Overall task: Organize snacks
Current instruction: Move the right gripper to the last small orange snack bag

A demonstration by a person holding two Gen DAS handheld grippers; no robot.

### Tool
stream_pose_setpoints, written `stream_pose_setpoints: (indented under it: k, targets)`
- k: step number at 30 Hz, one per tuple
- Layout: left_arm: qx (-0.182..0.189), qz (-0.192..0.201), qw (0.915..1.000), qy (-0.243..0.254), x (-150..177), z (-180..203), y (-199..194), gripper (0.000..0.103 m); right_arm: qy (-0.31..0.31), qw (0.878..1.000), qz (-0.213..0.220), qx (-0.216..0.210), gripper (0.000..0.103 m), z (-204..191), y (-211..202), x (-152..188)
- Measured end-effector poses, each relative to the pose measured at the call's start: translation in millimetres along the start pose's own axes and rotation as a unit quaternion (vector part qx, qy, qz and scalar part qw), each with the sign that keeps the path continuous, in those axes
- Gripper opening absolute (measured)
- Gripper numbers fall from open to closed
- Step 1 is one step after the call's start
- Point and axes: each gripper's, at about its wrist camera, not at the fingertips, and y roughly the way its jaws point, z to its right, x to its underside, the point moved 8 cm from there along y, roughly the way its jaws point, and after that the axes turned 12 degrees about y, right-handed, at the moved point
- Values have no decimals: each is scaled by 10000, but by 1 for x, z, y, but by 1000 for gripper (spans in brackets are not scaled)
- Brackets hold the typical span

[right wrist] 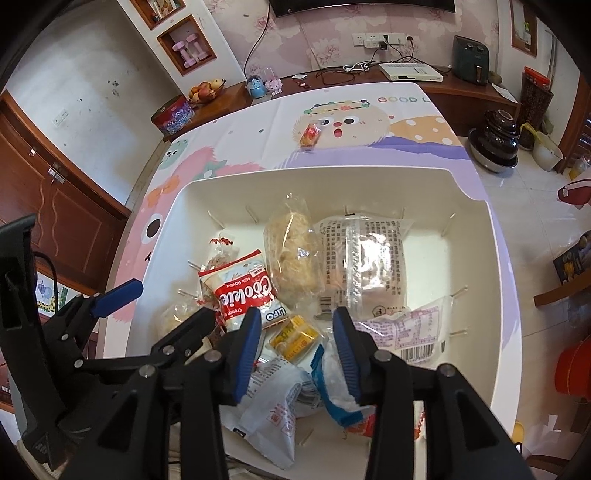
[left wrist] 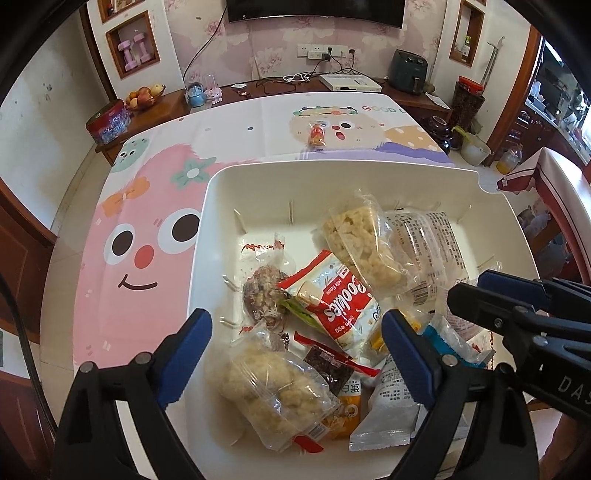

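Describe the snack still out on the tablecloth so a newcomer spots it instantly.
Start at the big white bin on the cartoon tablecloth. Look past its far rim to the printed beige fuzzy face. The small red-and-yellow wrapped snack lies on that face, the only snack outside the bin.

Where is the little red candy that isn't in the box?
The red candy lies alone on the tablecloth beyond the white bin's far rim, on the fuzzy cartoon face, in both views.

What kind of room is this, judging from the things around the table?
Most likely a living or dining room in a home: a wall-mounted television, a fruit bowl on the wooden sideboard, and a cartoon-print tablecloth under the white snack bin.
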Motion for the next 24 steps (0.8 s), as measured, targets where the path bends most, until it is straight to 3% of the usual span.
stream_pose_setpoints:
  k: [15, 19, 24]
  targets:
    - [-377, 352, 9983, 260, -21, -12, -29, 93, -234, 9994, 240, 12, 41, -9, -17, -14]
    - [-478, 584, 9969, 241, -46, -28, -48, 93, -485, 9978, 445, 66, 41, -23, -32, -33]
    - [-837, 1002, 9910, 290, -90, -55, -80, 93, -738, 9933, 889, -41, 41, -50, -70, -83]
